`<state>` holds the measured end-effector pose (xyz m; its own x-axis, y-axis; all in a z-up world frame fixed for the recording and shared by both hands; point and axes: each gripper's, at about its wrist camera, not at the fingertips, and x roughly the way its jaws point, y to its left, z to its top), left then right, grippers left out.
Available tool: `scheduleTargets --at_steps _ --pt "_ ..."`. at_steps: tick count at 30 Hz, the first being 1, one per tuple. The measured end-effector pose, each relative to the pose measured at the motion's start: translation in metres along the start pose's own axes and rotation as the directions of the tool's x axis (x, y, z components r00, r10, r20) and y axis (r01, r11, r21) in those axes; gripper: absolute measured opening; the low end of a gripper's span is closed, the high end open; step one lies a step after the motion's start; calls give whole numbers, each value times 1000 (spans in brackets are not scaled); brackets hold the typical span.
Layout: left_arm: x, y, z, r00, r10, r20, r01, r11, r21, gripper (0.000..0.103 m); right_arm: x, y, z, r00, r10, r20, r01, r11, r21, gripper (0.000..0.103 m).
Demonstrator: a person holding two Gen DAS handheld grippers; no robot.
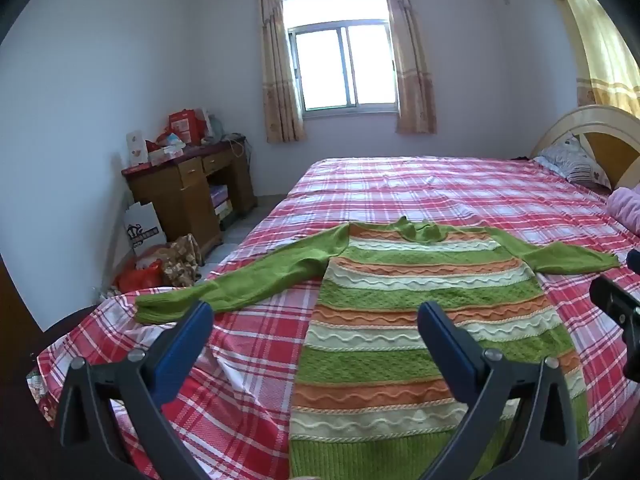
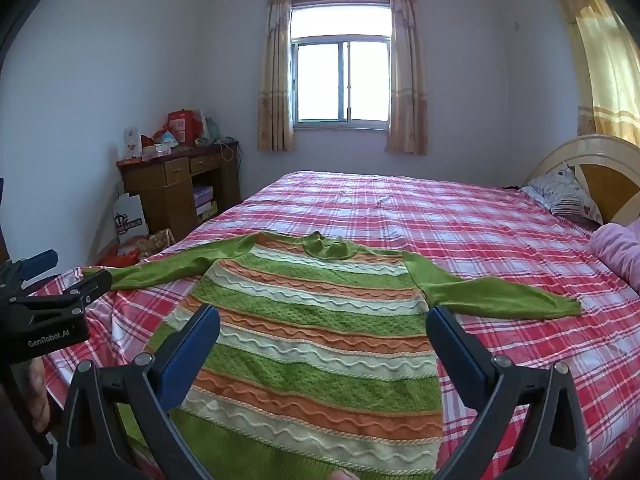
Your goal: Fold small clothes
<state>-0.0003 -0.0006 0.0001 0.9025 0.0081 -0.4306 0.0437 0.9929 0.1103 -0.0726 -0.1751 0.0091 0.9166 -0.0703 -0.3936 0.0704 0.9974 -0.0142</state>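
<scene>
A small knitted sweater (image 1: 400, 320) with green, orange and cream stripes lies flat on the bed, collar at the far end, both green sleeves spread out sideways. It also shows in the right wrist view (image 2: 320, 328). My left gripper (image 1: 316, 312) is open and empty, held above the sweater's left side and the left sleeve (image 1: 240, 280). My right gripper (image 2: 324, 316) is open and empty above the sweater's body. The left gripper appears at the left edge of the right wrist view (image 2: 44, 280); the right gripper shows at the right edge of the left wrist view (image 1: 616, 304).
The bed has a red plaid sheet (image 1: 440, 188), a wooden headboard (image 2: 600, 168), a patterned pillow (image 2: 568, 196) and a pink blanket (image 2: 620, 256) at the right. A cluttered wooden desk (image 1: 188, 184) and bags (image 1: 160, 260) stand on the floor at the left.
</scene>
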Motion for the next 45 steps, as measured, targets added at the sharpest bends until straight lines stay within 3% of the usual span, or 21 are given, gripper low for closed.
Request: scheduleTargets --at_steps 45 --pt "5 0 -10 1000 -10 -9 10 1000 -17 103 4 -11 -4 1000 -16 1 16 1000 12 102"
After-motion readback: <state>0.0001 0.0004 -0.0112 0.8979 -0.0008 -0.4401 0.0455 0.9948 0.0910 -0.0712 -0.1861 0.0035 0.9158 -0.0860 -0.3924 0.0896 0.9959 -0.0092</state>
